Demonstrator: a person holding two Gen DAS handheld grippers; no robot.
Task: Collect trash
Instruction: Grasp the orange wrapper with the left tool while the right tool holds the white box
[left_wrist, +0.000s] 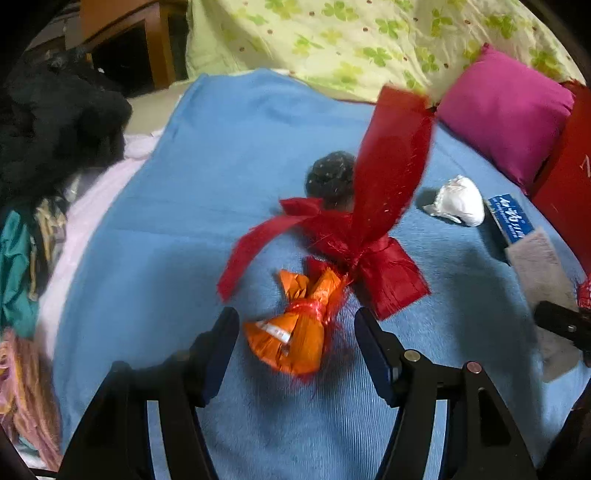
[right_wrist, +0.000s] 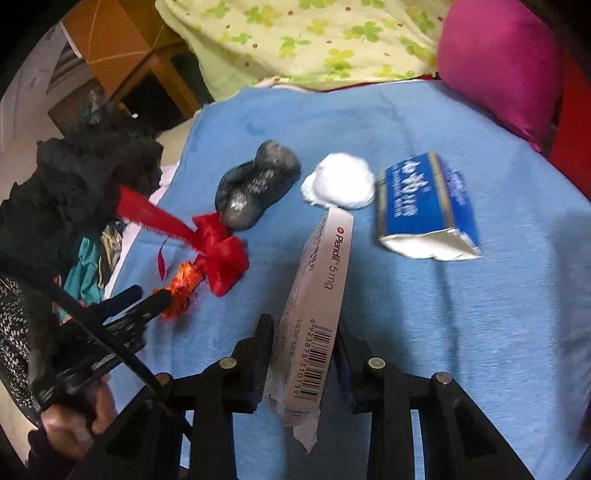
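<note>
At the bottom centre of the right wrist view, the right gripper has its jaws clenched on a light, crushable medicine carton. The left gripper stands released around the soft, crinkly orange wrapper on the blue blanket; pinch its tied neck.

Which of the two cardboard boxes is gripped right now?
The slim white Plendil medicine box, clamped upright in the right gripper. The blue-and-white carton lies free on the blue blanket, one end torn open.
</note>
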